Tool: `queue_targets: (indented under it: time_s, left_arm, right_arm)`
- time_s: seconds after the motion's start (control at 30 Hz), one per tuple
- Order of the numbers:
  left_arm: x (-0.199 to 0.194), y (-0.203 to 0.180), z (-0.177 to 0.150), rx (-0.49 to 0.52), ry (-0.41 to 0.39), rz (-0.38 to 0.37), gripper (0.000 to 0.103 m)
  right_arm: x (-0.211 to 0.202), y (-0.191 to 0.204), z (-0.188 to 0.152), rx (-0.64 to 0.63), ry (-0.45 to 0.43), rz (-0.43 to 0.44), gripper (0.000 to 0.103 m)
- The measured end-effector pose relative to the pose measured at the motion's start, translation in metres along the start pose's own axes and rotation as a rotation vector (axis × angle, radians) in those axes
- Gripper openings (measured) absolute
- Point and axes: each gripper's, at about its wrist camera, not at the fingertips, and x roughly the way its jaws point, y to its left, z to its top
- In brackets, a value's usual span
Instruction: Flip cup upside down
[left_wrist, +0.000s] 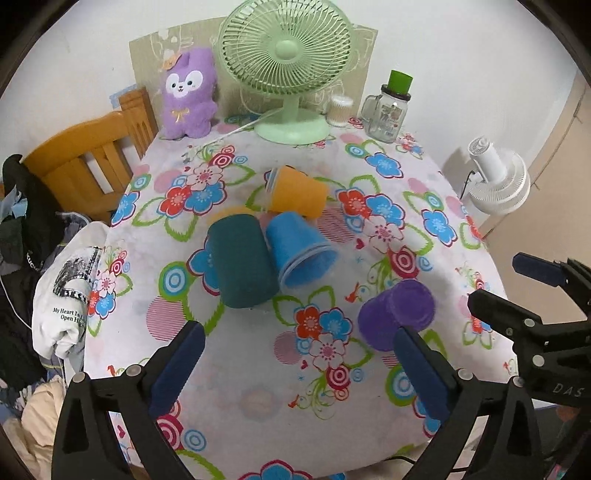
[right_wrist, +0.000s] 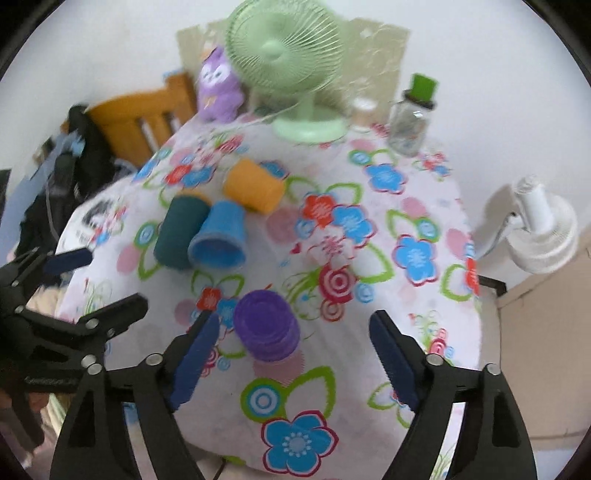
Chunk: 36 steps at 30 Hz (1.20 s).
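A purple cup stands upside down on the floral tablecloth, base up; it also shows in the right wrist view. A dark teal cup, a blue cup and an orange cup lie on their sides in a cluster; a yellow cup peeks out behind the teal one. My left gripper is open and empty, near the table's front. My right gripper is open and empty, its fingers either side of and just short of the purple cup.
A green desk fan, a purple plush toy, a glass jar with green lid and a small clear container stand at the back. A wooden chair and clothes are left, a white fan right.
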Motion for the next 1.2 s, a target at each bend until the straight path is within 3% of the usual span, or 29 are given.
queue_targets:
  time_s: [0.13, 0.53, 0.8, 1.2]
  left_arm:
    - [-0.012, -0.008, -0.001, 0.015, -0.004, 0.033, 0.103]
    - [-0.047, -0.018, -0.011, -0.002, -0.061, 0.019, 0.103]
    - [-0.060, -0.016, -0.018, -0.054, -0.084, 0.001, 0.103]
    - [-0.066, -0.015, -0.022, -0.052, -0.100, 0.009, 0.103]
  right_arm:
    - [-0.015, -0.005, -0.010, 0.058, -0.031, -0.029, 0.093]
    - [-0.051, -0.018, -0.032, 0.253, -0.085, -0.057, 0.100]
    - [-0.066, -0.012, -0.038, 0.276, -0.113, -0.105, 0.100]
    - [-0.069, -0.007, -0.042, 0.264, -0.115, -0.126, 0.100]
